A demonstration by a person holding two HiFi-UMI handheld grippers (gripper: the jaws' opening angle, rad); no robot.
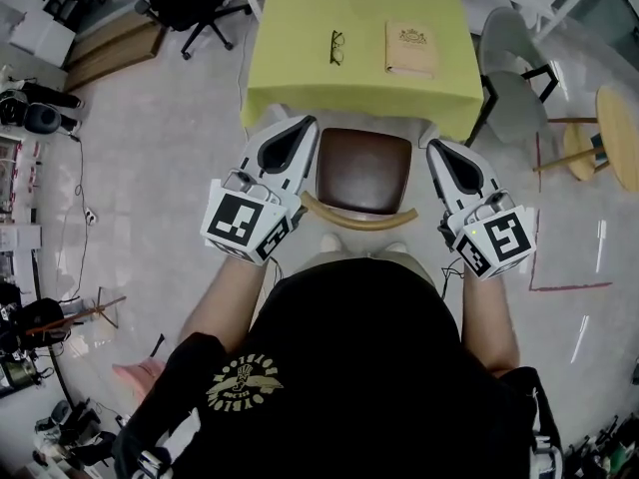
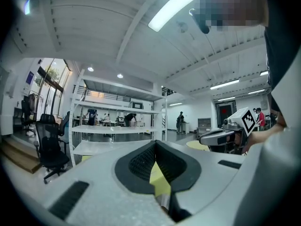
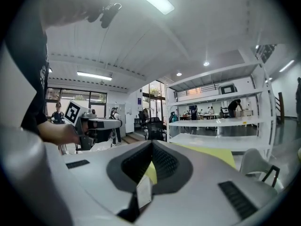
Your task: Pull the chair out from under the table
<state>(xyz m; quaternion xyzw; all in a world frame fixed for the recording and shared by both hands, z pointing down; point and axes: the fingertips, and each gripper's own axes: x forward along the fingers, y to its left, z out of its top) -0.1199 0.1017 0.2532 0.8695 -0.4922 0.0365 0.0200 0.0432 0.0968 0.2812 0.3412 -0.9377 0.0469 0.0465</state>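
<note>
A chair [image 1: 363, 171] sits at frame centre, its dark brown, rounded-square padded seat pointing up-frame, front edge tucked under the yellow-clothed table [image 1: 300, 78]. Its curved tan wooden backrest [image 1: 359, 218] runs left to right, nearest the person. The left gripper [image 1: 306, 126] and right gripper [image 1: 437, 149] flank the seat, both jaws closed on nothing.

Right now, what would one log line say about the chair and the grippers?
left gripper: shut, empty | right gripper: shut, empty | chair: between both grippers, unheld | table: glasses and book on top
</note>
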